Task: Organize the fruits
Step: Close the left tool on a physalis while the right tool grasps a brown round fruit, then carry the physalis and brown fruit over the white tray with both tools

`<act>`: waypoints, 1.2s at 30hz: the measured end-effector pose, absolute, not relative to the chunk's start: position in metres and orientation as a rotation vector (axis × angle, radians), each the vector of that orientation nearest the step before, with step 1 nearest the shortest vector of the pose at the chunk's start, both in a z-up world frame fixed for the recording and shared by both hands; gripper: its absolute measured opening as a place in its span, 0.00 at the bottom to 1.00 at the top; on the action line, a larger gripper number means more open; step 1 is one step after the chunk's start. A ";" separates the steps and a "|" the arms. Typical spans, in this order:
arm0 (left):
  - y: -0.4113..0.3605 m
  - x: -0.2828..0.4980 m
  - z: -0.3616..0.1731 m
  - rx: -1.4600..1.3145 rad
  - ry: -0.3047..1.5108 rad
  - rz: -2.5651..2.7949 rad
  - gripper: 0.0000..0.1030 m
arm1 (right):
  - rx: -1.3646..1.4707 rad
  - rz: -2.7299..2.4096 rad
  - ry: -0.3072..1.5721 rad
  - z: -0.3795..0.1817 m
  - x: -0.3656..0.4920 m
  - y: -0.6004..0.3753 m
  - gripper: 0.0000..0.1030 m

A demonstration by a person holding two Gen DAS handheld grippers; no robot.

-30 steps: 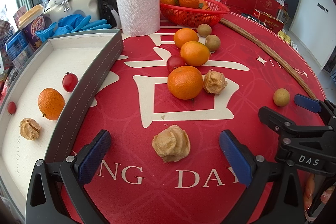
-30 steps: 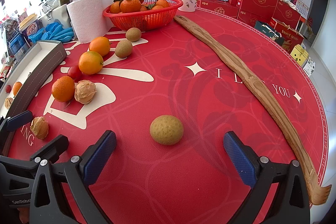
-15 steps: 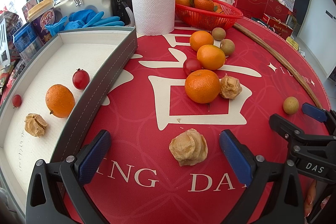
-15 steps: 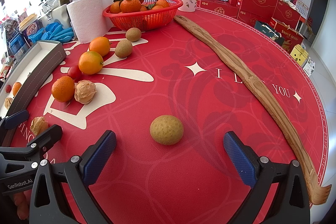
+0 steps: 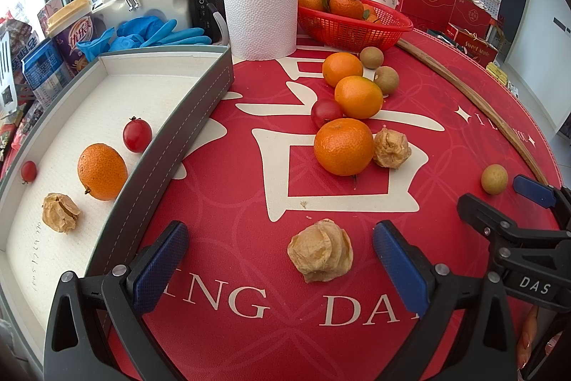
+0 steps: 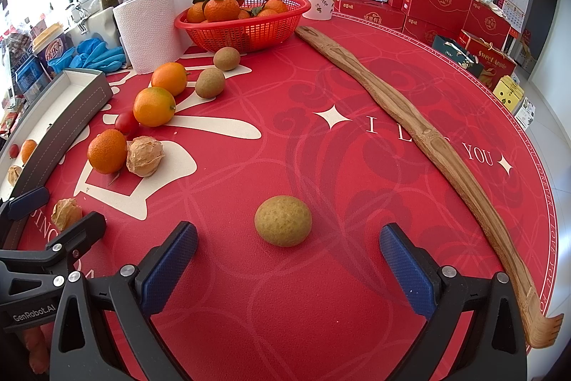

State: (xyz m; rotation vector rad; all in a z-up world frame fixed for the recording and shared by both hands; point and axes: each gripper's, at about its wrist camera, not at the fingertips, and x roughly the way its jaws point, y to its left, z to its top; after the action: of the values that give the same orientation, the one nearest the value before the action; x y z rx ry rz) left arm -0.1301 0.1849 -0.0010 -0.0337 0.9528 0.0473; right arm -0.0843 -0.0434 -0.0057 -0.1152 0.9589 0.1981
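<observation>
My left gripper [image 5: 280, 268] is open and empty; a papery husked fruit [image 5: 320, 255] lies on the red mat between its fingers, nearer the right one. My right gripper [image 6: 289, 265] is open and empty, with a round yellow-green fruit [image 6: 283, 220] just ahead between its fingers. A grey tray [image 5: 200, 109] at the left holds an orange [image 5: 102, 171], two cherry tomatoes [image 5: 137, 134] and a husked fruit [image 5: 60, 212]. On the mat lie three oranges [image 5: 343, 146], a tomato [image 5: 325, 112], a husked fruit [image 5: 391, 148] and two brown fruits [image 5: 386, 79].
A red basket [image 6: 246, 20] of leafy oranges and a paper towel roll [image 5: 259, 13] stand at the back. A long wooden back scratcher [image 6: 421, 138] lies along the mat's right side. Blue gloves [image 5: 157, 33], cups and red boxes [image 6: 439, 2] ring the table.
The left gripper view has shifted left and slightly back, so the nearest husked fruit now sits nearer the right finger. The right gripper has held still. No fruit moved.
</observation>
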 end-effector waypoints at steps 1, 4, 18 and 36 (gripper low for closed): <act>0.185 -0.130 -0.001 -0.034 0.953 0.047 1.00 | -0.115 0.198 0.959 -0.006 -0.084 -0.043 1.00; 0.185 -0.130 -0.001 -0.034 0.953 0.047 1.00 | -0.115 0.198 0.959 -0.006 -0.084 -0.043 1.00; 0.185 -0.130 -0.001 -0.040 0.952 0.052 1.00 | -0.102 0.225 0.956 -0.004 -0.087 -0.046 1.00; 0.175 -0.159 0.037 -0.060 0.828 0.067 0.25 | 0.313 0.457 0.881 0.012 -0.096 -0.102 0.28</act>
State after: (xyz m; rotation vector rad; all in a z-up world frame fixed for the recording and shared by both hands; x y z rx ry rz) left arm -0.1587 0.1745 0.0372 -0.0597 0.8278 0.0668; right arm -0.0962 -0.1016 0.0122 0.3126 0.8807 0.4567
